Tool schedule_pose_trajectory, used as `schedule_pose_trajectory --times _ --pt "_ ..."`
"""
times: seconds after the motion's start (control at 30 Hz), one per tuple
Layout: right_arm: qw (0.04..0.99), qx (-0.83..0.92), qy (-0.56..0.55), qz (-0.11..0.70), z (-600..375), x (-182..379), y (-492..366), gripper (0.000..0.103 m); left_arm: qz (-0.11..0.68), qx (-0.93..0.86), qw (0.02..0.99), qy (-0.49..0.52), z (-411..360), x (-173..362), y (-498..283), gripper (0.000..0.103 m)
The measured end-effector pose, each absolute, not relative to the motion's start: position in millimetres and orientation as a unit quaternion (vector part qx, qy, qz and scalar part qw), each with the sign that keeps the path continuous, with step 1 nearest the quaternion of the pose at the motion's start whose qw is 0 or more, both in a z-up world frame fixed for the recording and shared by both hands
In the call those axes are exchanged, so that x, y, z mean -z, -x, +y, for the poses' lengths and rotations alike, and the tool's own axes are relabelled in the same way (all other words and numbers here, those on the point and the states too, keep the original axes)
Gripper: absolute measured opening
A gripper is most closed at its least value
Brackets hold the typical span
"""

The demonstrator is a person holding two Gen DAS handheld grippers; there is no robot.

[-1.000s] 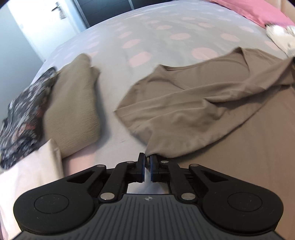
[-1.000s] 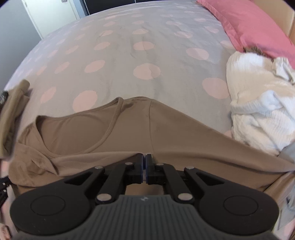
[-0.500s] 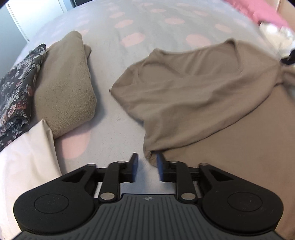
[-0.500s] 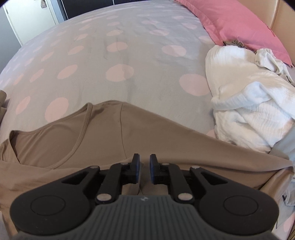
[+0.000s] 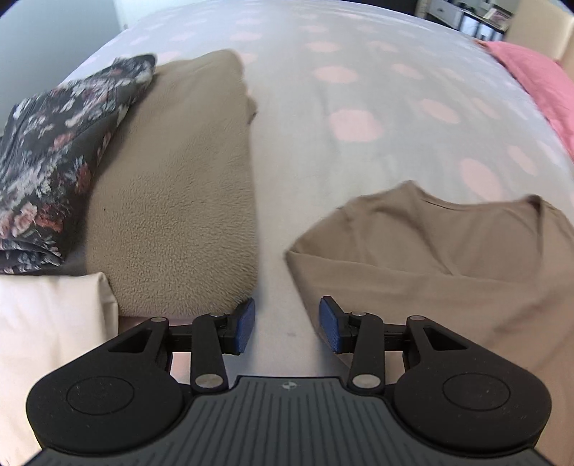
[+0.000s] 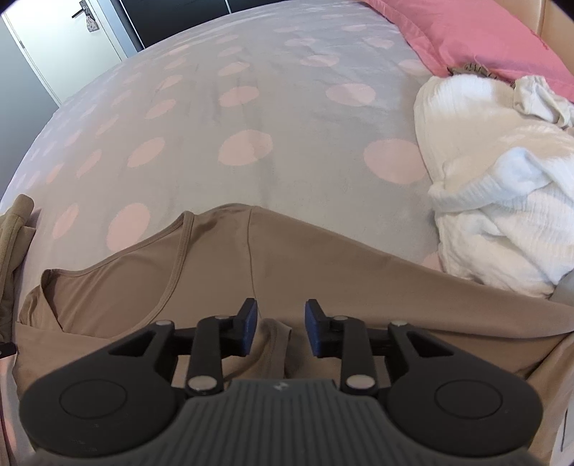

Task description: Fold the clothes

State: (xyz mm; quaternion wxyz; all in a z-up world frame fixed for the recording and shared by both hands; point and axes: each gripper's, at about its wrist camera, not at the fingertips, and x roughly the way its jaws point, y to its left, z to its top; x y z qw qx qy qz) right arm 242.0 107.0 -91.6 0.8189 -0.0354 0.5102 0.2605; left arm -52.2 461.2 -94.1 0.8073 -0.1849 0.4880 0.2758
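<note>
A tan long-sleeved top (image 6: 323, 265) lies flat on the grey bedspread with pink dots (image 6: 244, 107), with a sleeve folded across its front. In the left wrist view the top (image 5: 448, 258) is at the right. My left gripper (image 5: 287, 324) is open and empty over bare bedspread, just left of the top's folded edge. My right gripper (image 6: 280, 329) is open and empty, and a fold of the top's fabric (image 6: 276, 344) lies between its jaws, not pinched.
At the left lie a folded beige fleece (image 5: 179, 186), a dark floral garment (image 5: 57, 143) and a folded cream garment (image 5: 46, 340). A crumpled white garment (image 6: 502, 186) lies at the right by a pink pillow (image 6: 466, 32). A white door (image 6: 61, 43) is behind.
Both grippers have opened and let go of the tan top, which now lies flat. The left gripper has moved left, off the top's edge towards the folded fleece.
</note>
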Motion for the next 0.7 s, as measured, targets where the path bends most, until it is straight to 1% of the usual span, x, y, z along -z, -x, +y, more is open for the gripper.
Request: schedule_pose_trajectory --times 0.03,0.1,0.13,0.17,0.2,0.23,0.43,0.6,0.7 --pt "0.817 -0.261 0.034 0.513 107 94 -244 0.037 0.482 -0.279 0.808 0.194 463 97 53 0.033" --pt "0.813 -0.263 0.028 0.518 105 99 -246 0.037 0.469 -0.286 0.808 0.213 467 102 53 0.025" --pt "0.81 -0.267 0.023 0.522 104 101 -246 0.037 0.462 -0.289 0.809 0.219 469 104 54 0.015" --pt "0.808 -0.272 0.018 0.523 103 100 -244 0.023 0.454 -0.289 0.815 0.213 467 104 53 0.005" --pt "0.806 -0.278 0.014 0.523 102 99 -243 0.003 0.447 -0.29 0.821 0.205 464 103 53 0.002" --pt "0.804 -0.283 0.009 0.523 101 98 -241 0.003 0.441 -0.291 0.825 0.199 462 102 53 0.0" --pt "0.809 -0.299 -0.009 0.506 94 74 -229 0.002 0.414 -0.319 0.835 0.171 452 82 59 0.0" --pt "0.812 -0.307 -0.019 0.496 88 46 -215 0.002 0.419 -0.311 0.835 0.177 455 78 62 0.0" --pt "0.817 -0.301 -0.004 0.492 94 49 -214 0.002 0.428 -0.301 0.827 0.206 459 84 57 0.0"
